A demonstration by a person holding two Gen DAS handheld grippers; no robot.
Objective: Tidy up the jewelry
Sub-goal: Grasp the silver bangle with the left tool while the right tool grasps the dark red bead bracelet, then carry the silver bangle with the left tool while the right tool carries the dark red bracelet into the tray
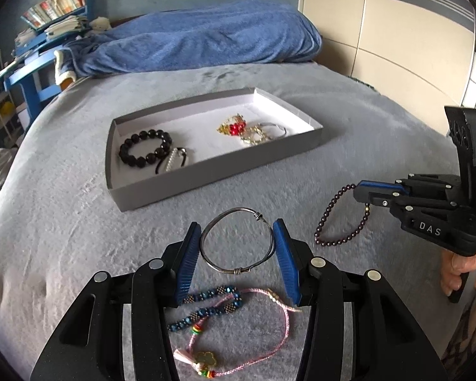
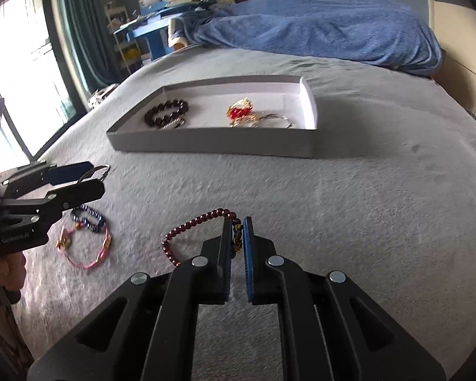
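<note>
Both grippers on bracelets, tray still ahead.

Left gripper (image 1: 238, 247) is spread wide, pads either side of the bangle (image 1: 237, 242) lying on the bed (image 1: 365, 146); contact unclear. Right gripper (image 2: 237, 244) is clamped on the bead bracelet (image 2: 187, 231) near its gold charm, loop dangling free. Bangle: stiff, light, slick wire, likely to skate; pinch across the rim at a wrapped joint. Beads: limp, will swing. Tray (image 1: 212, 171) beyond, well apart. Two more bracelets (image 1: 234, 324) lie under the left gripper.

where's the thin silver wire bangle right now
In the left wrist view the thin silver wire bangle lies on the grey bedspread between the open left gripper fingers, nearer than the grey cardboard tray.
</note>
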